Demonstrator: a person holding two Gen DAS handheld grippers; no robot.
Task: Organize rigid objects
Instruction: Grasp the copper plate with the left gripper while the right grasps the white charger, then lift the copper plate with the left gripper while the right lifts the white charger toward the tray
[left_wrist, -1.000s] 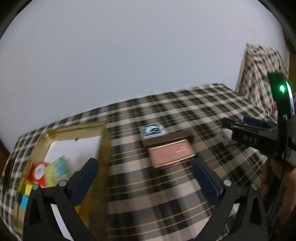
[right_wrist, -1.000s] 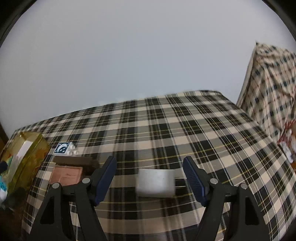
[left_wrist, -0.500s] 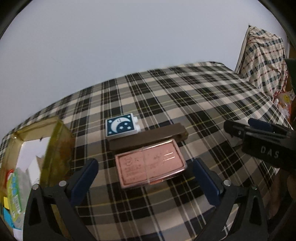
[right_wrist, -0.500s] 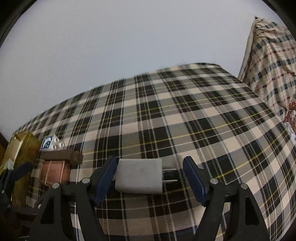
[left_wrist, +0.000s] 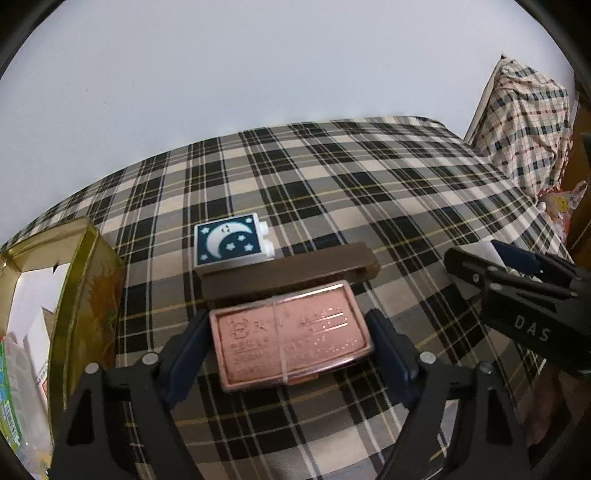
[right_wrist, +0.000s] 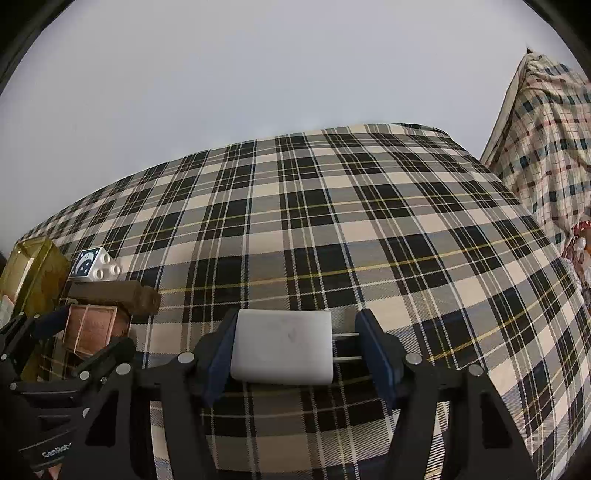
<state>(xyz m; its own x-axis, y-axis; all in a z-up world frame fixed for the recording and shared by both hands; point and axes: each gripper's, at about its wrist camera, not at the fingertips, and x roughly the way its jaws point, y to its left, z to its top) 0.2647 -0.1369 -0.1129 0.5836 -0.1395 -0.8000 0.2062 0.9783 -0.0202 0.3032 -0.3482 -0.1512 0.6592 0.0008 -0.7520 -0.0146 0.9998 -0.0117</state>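
Note:
A copper-pink metal lighter (left_wrist: 290, 338) lies flat on the plaid cloth between the blue pads of my left gripper (left_wrist: 290, 349), whose jaws stand on both its ends; contact is unclear. Behind it lie a long brown bar (left_wrist: 286, 275) and a toy block with a moon picture (left_wrist: 227, 243). My right gripper (right_wrist: 295, 350) brackets a white plug adapter (right_wrist: 282, 350): the left pad touches it, the right pad sits at its metal prongs. The lighter (right_wrist: 92, 326), bar (right_wrist: 118, 295) and block (right_wrist: 90, 262) also show at left in the right wrist view.
A gold-walled box (left_wrist: 86, 295) with paper packets inside stands at the left, close to the lighter; it shows in the right wrist view too (right_wrist: 33, 273). A plaid-covered piece of furniture (right_wrist: 546, 140) stands at the far right. The right gripper (left_wrist: 517, 295) appears at right in the left wrist view.
Both grippers moved forward and down. The left jaws closed in around the lighter; the right jaws closed in around the white adapter.

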